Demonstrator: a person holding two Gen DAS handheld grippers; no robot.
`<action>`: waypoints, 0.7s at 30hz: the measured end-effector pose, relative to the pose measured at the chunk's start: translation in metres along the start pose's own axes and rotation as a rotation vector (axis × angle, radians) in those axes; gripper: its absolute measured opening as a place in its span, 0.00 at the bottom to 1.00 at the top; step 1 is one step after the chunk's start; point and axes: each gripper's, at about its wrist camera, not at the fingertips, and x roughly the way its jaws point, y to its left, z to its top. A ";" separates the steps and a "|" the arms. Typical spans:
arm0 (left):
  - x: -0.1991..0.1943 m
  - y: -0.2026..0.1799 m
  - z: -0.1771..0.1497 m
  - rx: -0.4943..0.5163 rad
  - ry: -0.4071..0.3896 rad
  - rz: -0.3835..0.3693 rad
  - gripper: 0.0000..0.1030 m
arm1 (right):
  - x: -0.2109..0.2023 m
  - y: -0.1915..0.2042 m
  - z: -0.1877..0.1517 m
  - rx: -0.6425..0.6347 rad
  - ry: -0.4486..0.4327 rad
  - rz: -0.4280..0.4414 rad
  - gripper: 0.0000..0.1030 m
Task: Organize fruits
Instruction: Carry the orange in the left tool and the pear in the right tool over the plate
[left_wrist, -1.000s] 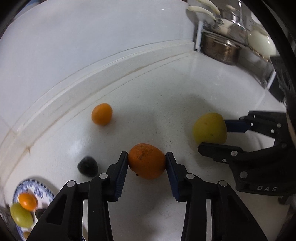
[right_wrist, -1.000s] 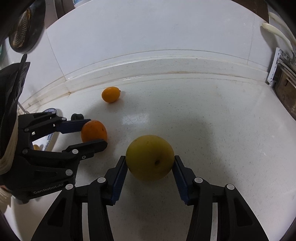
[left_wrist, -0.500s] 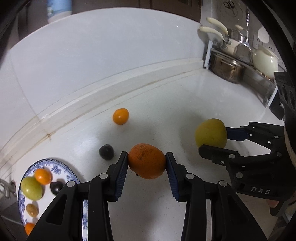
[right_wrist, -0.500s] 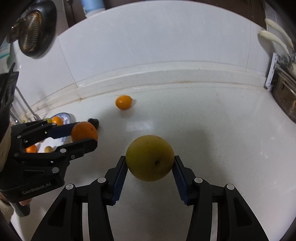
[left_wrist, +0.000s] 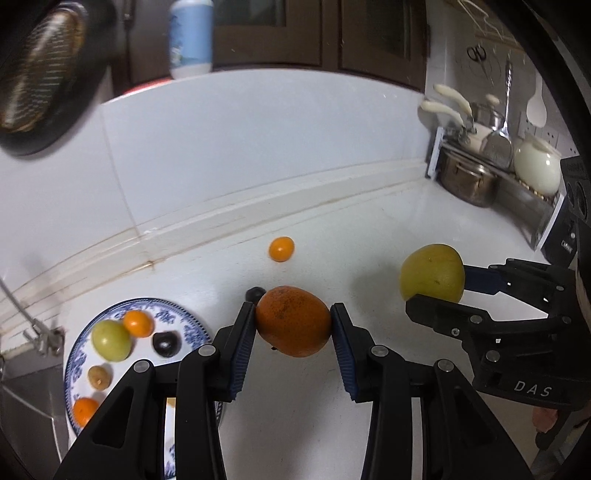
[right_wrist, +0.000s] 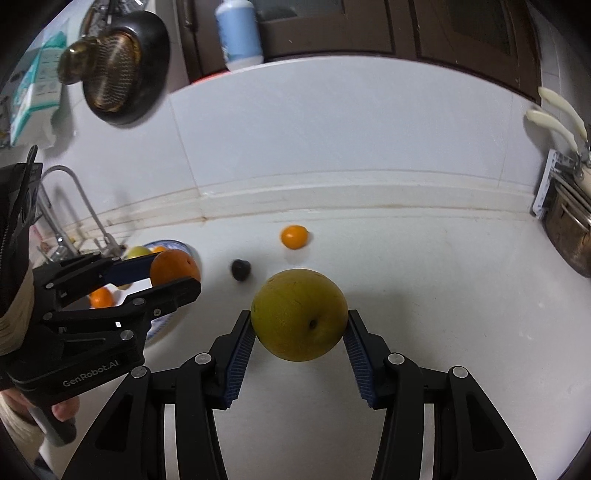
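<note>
Left gripper pinches an orange; right gripper pinches what looks like a pear.

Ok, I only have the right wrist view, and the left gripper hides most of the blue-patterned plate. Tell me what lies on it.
Observer: A dark round fruit lies on the blue-patterned plate, beside a green round fruit.
Operator: Good. The yellow-green round fruit in my right gripper goes there. Now report what stands past the steel pot at my right edge.
Observer: A cream round pot stands just right of it.
</note>
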 end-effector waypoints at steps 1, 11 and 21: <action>-0.005 0.002 -0.001 -0.010 -0.005 0.005 0.39 | -0.004 0.004 0.001 -0.007 -0.009 0.007 0.49; -0.050 0.022 -0.014 -0.074 -0.067 0.071 0.39 | -0.026 0.037 0.005 -0.062 -0.058 0.067 0.49; -0.085 0.046 -0.024 -0.120 -0.113 0.131 0.39 | -0.035 0.072 0.013 -0.118 -0.085 0.138 0.49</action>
